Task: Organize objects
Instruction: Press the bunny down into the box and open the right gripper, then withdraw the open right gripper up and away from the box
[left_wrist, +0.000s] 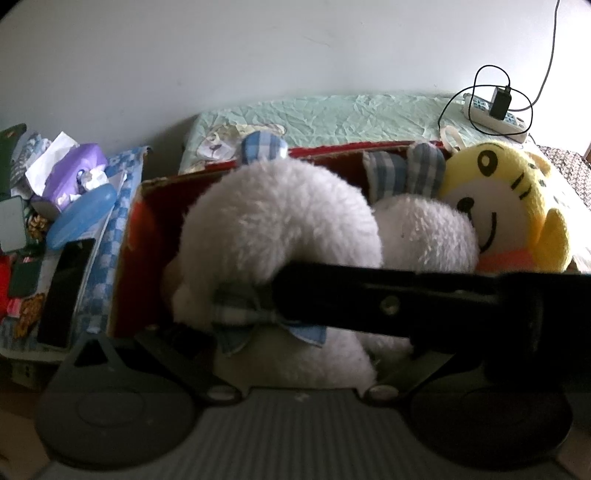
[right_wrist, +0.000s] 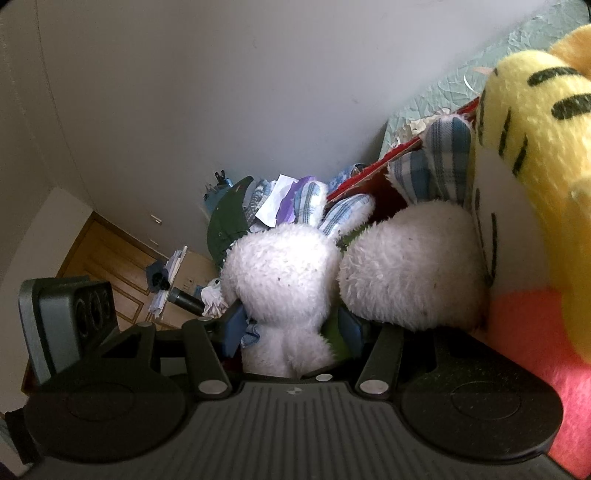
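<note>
A red cardboard box (left_wrist: 125, 258) on the bed holds two white plush bunnies with blue plaid ears and a yellow tiger plush (left_wrist: 509, 192). The nearer bunny (right_wrist: 280, 269) has a plaid bow (left_wrist: 236, 321). My right gripper (right_wrist: 291, 328) is shut on its neck, a blue pad on each side. One of that gripper's fingers (left_wrist: 369, 299) crosses the left wrist view as a black bar. The second bunny (right_wrist: 410, 266) lies against the tiger (right_wrist: 535, 129). My left gripper (left_wrist: 295, 343) points down at the nearer bunny's body, which fills the gap between its fingers. Its fingertips are hidden.
Left of the box lies a heap: a purple tissue pack (left_wrist: 74, 166), a blue case (left_wrist: 81, 218), a black phone (left_wrist: 62, 291), a green cap (right_wrist: 225, 221). A power strip with a charger (left_wrist: 498, 110) sits on the green sheet (left_wrist: 332, 114) by the wall.
</note>
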